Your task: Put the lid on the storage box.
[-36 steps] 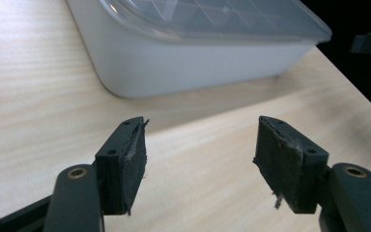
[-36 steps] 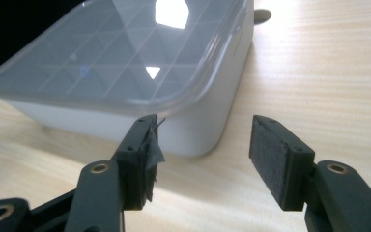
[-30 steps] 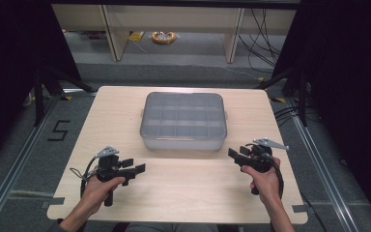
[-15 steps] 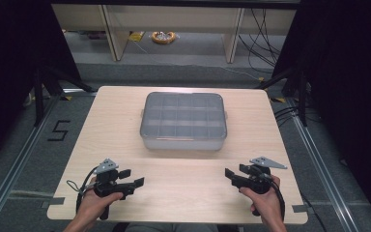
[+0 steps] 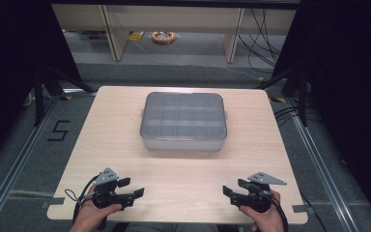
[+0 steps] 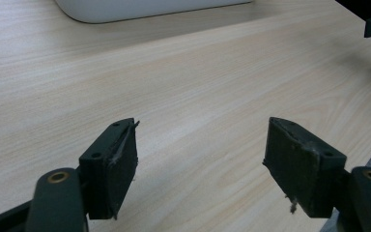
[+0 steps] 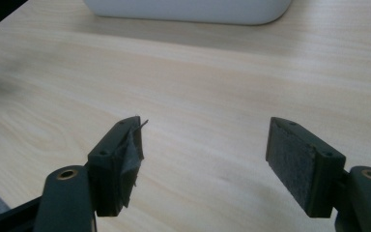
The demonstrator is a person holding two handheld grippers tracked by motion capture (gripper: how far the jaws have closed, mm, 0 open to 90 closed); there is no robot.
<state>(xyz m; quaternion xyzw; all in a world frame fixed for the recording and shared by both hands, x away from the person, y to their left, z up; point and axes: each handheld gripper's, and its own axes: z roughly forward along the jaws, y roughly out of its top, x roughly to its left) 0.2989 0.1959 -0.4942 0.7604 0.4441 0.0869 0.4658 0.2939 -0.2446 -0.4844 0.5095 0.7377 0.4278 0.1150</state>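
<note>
Pale wood of the table [image 5: 125, 145] lay bare between the lidded compartment box [image 5: 183, 121] at its middle and the left gripper [image 5: 130, 192] and right gripper [image 5: 229, 191], held near the front edge, jaws just opened and empty, seemingly poised for an approach.

matt pale wood table [image 5: 183, 174]; translucent smooth plastic box [image 5: 183, 121].

Grey translucent lidded compartment box [image 6: 149, 8] cut off by top edge in both gripper views, compartment contents unreadable through lid from high view; yellow ring-shaped floor object [image 5: 163, 36] too small to identify.
</note>
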